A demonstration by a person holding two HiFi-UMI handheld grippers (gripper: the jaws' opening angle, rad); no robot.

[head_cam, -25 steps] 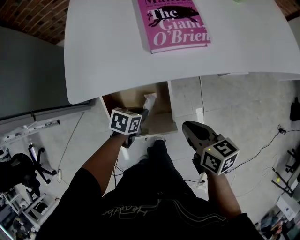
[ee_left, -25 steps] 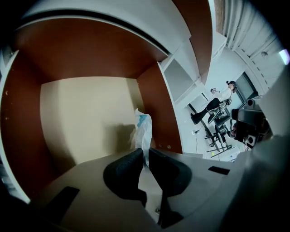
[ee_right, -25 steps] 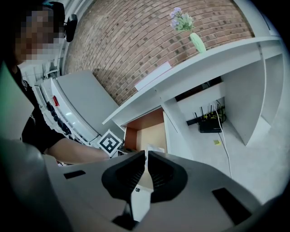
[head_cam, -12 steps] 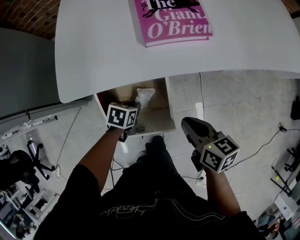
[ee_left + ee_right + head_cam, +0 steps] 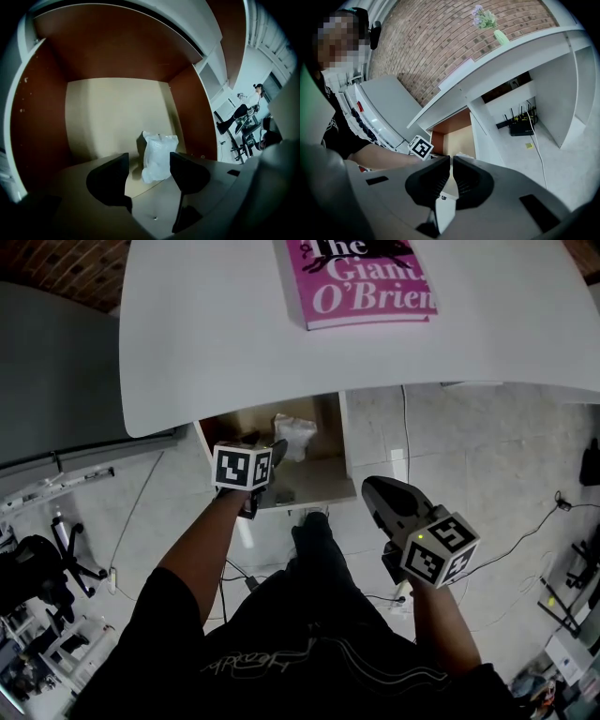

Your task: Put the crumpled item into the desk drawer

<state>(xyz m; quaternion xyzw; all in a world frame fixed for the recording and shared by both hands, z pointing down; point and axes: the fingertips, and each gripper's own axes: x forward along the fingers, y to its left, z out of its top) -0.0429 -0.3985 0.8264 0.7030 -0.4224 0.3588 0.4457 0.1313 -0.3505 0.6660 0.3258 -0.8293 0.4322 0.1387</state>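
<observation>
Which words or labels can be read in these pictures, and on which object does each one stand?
"O'Brien": on the cover of the pink book, which lies on the white desk.
"The": on the same cover, partly cut off by the picture's top edge.
Script print on the person's black shirt: too blurred to read.
Nothing else is readable.

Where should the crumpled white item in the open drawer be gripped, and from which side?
Probably grip the crumpled item across its narrow middle, coming from the drawer's open front: it stands tall and slim on the drawer floor, clear of the side walls, and the desktop overhangs the back.
</observation>
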